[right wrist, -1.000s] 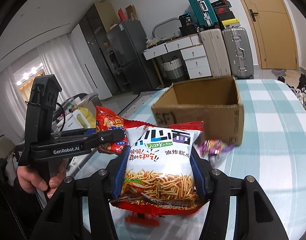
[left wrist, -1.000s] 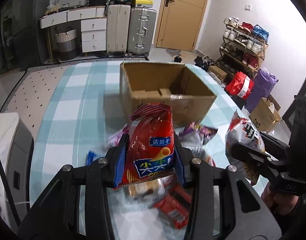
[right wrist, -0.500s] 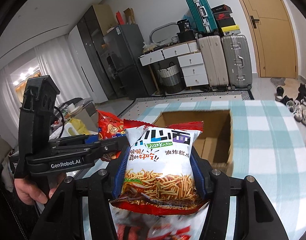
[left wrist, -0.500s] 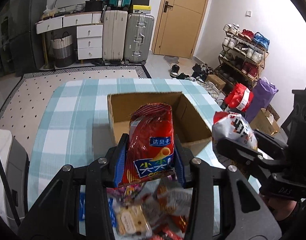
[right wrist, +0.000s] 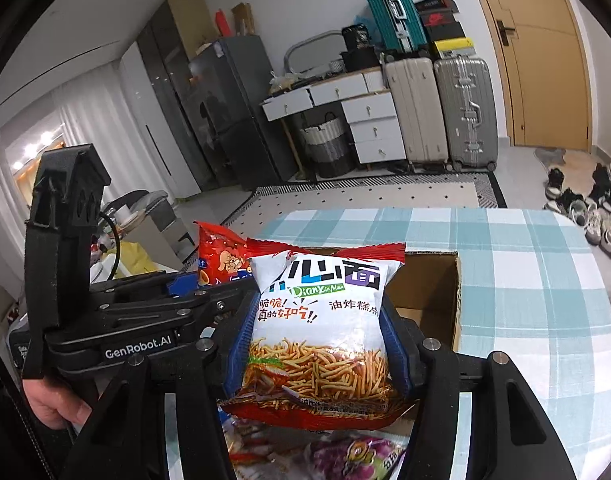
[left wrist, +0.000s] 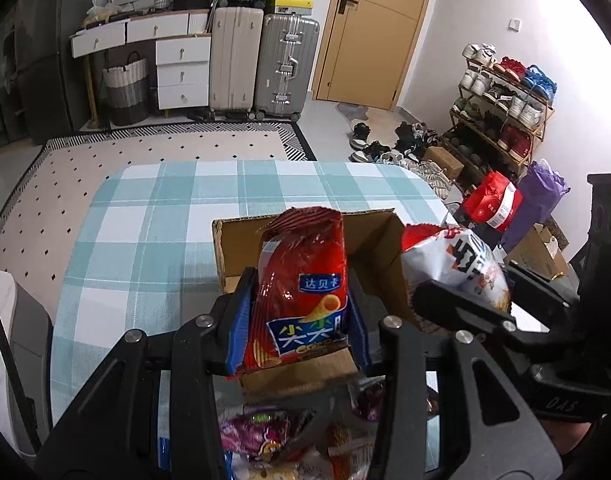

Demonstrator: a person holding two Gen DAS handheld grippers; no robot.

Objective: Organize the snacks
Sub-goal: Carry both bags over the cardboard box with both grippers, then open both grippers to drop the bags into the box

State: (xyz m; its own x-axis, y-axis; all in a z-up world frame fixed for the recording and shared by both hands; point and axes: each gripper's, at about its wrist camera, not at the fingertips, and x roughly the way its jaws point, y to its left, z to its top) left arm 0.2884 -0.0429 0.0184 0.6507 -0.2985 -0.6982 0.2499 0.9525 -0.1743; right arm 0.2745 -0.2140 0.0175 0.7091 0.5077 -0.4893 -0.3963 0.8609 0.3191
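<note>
A red chip bag [left wrist: 301, 300] is clamped upright in the left gripper [left wrist: 299, 322]; a white noodle-snack bag [right wrist: 319, 328] is pinched likewise in the right gripper [right wrist: 319, 354]; both bags are held side by side above the open cardboard box [left wrist: 369, 240]; the box is set on the checked tablecloth [left wrist: 145, 232]; more snack packets [left wrist: 257, 432] are seen beneath the grippers.

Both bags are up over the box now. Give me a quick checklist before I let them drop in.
1. Left gripper shut on red chip bag: ok.
2. Right gripper shut on white noodle-snack bag: ok.
3. Cardboard box open on top: ok.
4. Both bags over the opening: cannot tell exactly.
5. Room inside the box: ok, visible part shows bare cardboard.
6. Loose snacks lie outside the box: ok.
</note>
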